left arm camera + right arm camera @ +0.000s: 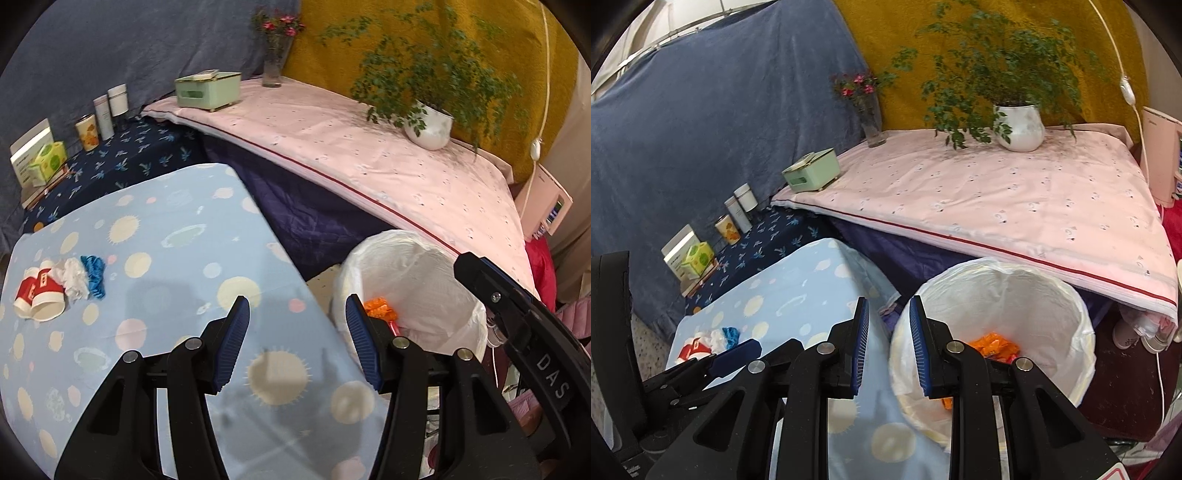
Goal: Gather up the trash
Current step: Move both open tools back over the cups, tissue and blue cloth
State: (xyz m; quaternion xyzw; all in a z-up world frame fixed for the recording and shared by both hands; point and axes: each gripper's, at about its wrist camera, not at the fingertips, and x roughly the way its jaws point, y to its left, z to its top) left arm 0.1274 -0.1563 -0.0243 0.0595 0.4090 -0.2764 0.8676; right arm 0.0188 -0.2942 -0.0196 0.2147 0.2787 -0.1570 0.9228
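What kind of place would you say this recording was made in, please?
Probably a home room set up for filming: cloth-draped tables, a potted plant, a flower vase, and a lined bin beside the table.

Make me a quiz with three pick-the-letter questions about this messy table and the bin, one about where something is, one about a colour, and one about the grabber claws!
1. Where is the orange wrapper?
A. On the pink sheet
B. Inside the white-lined bin
C. Beside the flower vase

2. What colour are the two tipped-over paper cups on the spotted blue cloth?
A. Red and white
B. Green
C. Purple

3. What is the left gripper holding?
A. A cup
B. A crumpled tissue
C. Nothing

Answers:
1. B, the orange wrapper lies at the bottom of the bin's white bag.
2. A, both cups have red bodies with white rims and labels.
3. C, its blue pads stand apart with only cloth and bin showing between them.
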